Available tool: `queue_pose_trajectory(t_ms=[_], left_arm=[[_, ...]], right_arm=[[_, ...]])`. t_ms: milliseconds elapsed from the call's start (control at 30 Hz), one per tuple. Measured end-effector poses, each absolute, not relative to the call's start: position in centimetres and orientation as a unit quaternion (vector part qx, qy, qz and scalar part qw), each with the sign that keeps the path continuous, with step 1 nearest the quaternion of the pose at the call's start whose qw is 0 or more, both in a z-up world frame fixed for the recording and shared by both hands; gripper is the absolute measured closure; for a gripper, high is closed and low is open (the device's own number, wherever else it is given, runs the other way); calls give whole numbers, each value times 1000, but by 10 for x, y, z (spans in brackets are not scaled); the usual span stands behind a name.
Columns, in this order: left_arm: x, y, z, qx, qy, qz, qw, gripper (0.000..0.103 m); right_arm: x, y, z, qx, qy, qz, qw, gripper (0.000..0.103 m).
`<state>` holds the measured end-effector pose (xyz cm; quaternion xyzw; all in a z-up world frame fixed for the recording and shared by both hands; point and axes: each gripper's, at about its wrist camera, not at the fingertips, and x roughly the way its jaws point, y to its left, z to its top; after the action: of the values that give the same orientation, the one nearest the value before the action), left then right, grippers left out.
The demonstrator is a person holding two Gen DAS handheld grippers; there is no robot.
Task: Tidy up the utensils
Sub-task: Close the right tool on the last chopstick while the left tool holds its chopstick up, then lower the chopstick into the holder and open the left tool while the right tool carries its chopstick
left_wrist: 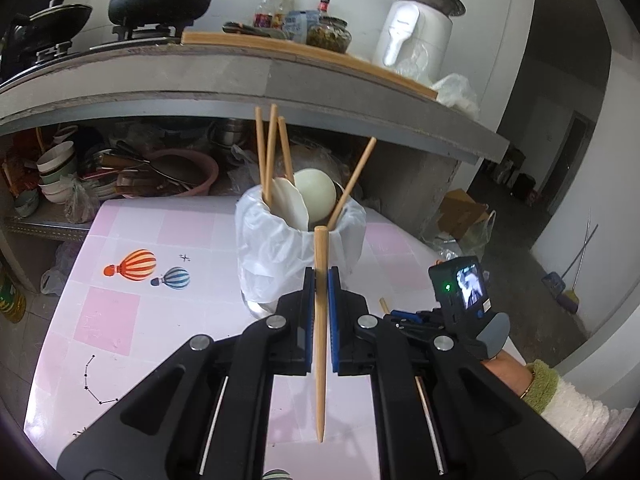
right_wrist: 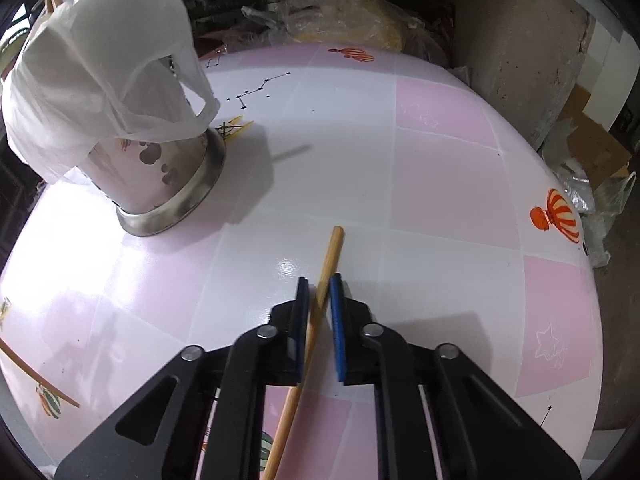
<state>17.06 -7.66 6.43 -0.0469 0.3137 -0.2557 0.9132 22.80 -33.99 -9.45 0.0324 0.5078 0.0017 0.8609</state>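
Note:
My left gripper (left_wrist: pixel 321 276) is shut on a wooden chopstick (left_wrist: pixel 320 340) and holds it upright above the table, just in front of a metal utensil holder (left_wrist: pixel 300 248) lined with a white plastic bag. The holder contains several chopsticks (left_wrist: pixel 269 152) and white spoons (left_wrist: pixel 316 192). My right gripper (right_wrist: pixel 319 284) is closed around another chopstick (right_wrist: pixel 316 320) that lies against the pink and white table (right_wrist: pixel 440 184). The holder (right_wrist: pixel 168 184) stands to its upper left. The right gripper also shows in the left wrist view (left_wrist: pixel 404 314).
A further chopstick (right_wrist: pixel 36 376) lies at the table's left edge. Behind the table is a concrete counter (left_wrist: pixel 240 80) with pots, bottles and an air fryer (left_wrist: pixel 416 32); bowls and pans (left_wrist: pixel 100 168) are stacked underneath. A concrete pillar (right_wrist: pixel 520 48) stands at the right.

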Motion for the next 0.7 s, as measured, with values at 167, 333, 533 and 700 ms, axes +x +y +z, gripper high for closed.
queue_pose_trajectory(t_ms=[167, 333, 533, 700], left_arm=[[166, -68, 73, -52, 300, -252, 919, 98], [164, -62, 76, -57, 297, -248, 920, 98], [166, -57, 76, -63, 297, -241, 922, 98], [166, -55, 87, -62, 284, -235, 927, 98]], right_arm=[[225, -338, -95, 38, 505, -6, 862, 97], [216, -347, -85, 92, 488, 6, 868, 97], [191, -358, -45, 130, 438, 21, 890, 97], [159, -368, -2, 150, 377, 36, 913, 97]])
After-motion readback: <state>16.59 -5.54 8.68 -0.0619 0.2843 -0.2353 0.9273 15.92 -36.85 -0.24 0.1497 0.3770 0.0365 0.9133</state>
